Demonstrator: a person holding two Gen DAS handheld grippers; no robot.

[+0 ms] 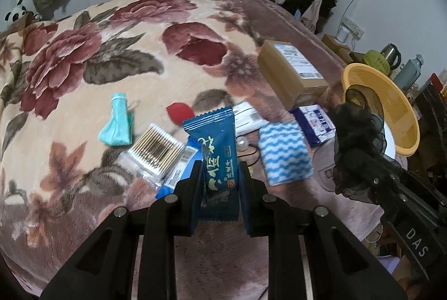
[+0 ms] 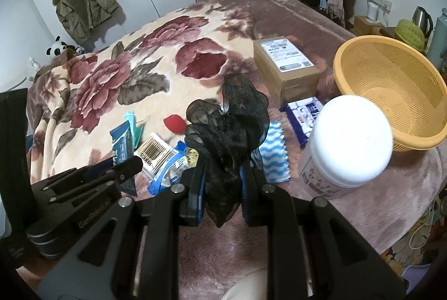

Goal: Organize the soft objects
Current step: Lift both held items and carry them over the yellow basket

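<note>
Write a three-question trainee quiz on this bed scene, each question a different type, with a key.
1. True or false: the left gripper is shut on the dark blue packet.
2. What does the right gripper hold? A) black mesh scrunchie B) red sponge C) cotton swabs
3. Fill in: the orange basket is ____ (empty/full).

Key: 1 true; 2 A; 3 empty.

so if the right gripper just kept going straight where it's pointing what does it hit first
Probably the blue-and-white wavy cloth lying on the blanket, just past the black mesh scrunchie that the right gripper holds; depth is unclear.
</note>
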